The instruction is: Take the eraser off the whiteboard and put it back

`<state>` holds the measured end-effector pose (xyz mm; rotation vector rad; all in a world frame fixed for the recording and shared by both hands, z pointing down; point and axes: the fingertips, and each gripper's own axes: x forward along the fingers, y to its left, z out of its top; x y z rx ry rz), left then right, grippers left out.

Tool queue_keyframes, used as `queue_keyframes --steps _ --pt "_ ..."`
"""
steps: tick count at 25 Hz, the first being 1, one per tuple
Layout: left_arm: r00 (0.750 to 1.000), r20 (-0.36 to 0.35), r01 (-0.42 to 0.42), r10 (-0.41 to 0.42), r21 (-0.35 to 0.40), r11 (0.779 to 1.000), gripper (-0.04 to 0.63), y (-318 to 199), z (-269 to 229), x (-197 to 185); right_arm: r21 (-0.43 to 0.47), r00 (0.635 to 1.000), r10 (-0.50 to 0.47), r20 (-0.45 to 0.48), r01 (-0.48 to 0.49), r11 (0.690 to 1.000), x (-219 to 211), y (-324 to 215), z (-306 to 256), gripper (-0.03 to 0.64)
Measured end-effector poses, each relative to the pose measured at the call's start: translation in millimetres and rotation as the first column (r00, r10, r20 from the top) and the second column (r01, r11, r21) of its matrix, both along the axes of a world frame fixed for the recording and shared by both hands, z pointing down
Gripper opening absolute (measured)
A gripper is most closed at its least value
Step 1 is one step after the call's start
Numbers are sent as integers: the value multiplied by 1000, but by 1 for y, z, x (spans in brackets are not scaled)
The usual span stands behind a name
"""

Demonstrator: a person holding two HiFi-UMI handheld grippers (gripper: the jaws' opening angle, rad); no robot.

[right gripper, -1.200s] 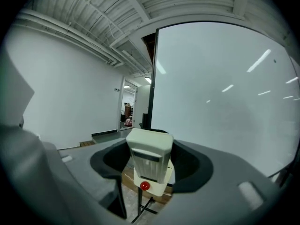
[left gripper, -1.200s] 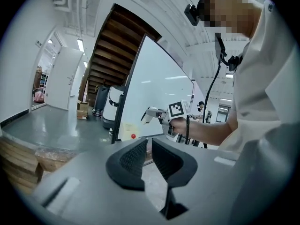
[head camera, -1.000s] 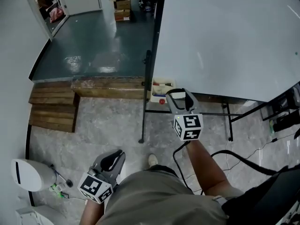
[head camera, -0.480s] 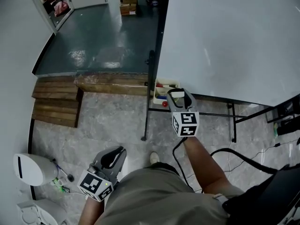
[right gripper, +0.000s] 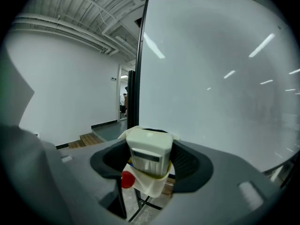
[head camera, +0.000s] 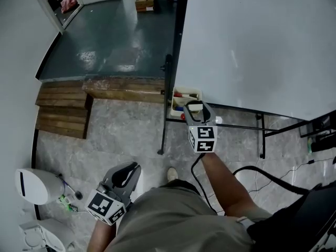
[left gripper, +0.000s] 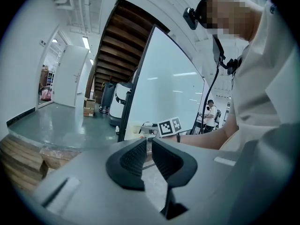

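We had two grippers in view, one per hand. The right gripper (head camera: 195, 110) was clamped on the one eraser (right gripper: 147, 153). It was a white block gripped on both sides by the pads, sitting low by the whiteboard's (head camera: 262, 41) bottom-left corner, off the board face and just above the tray (head camera: 177, 101). There was one tray, white, hung at that corner. In the right gripper view we counted one red round cap (right gripper: 126, 179) just left of and below the eraser; the rest of the tray's contents were too small to count.

The left gripper (head camera: 130, 172) hung well apart, low by the person's hip, w/ its jaws drawn together to a thin slit and nothing between them. There were two marker cubes, one on each gripper: right (head camera: 202, 138), left (head camera: 106, 208).

Elsewhere on the floor we saw:
- one set of wooden steps (head camera: 60, 114) left of the board stand
- one white bin-like unit (head camera: 31, 185) at the far left
- one shoe tip (head camera: 171, 174)
- a black cable (head camera: 262, 173) running off to the right

The left gripper view showed one more person (left gripper: 209, 114) standing far off beyond the board.
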<state>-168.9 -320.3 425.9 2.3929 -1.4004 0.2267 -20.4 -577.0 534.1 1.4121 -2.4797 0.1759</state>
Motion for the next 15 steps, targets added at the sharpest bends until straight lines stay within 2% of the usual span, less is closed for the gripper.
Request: queue_keyframes --steps 15 --pt "1000 -8 10 -10 9 1000 25 5 -2 0 -7 1000 12 -1 -12 1000 0 -2 11 276"
